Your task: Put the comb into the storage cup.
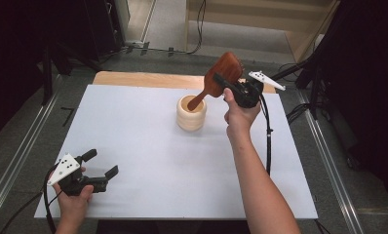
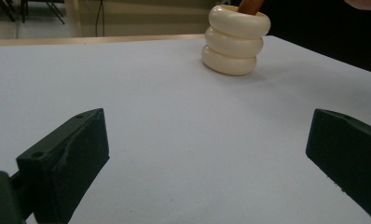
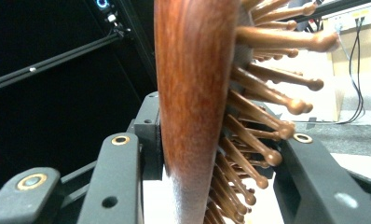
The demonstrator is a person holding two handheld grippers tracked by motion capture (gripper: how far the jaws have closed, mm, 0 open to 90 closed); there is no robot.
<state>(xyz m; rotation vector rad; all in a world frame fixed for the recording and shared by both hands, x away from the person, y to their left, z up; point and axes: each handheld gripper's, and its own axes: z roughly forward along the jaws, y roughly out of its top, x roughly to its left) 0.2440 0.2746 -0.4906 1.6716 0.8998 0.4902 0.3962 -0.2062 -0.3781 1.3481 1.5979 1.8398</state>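
A wooden paddle hairbrush is seen clamped by its head in the right gripper, held up at the far right of a white table; its handle is angled down into the mouth of a cream ribbed holder that stands on the far middle of the tabletop, just left of the right hand; whether the handle tip touches the inside cannot be told. In the right gripper view the brush's smooth back is pressed against one black jaw while the round-tipped wooden bristles are turned toward the other. The left gripper is held low over the near left corner of the table by the left hand, its jaws spread wide with nothing between them; in the left gripper view the holder is seen well apart from those jaws, stacked in three rounded rings.
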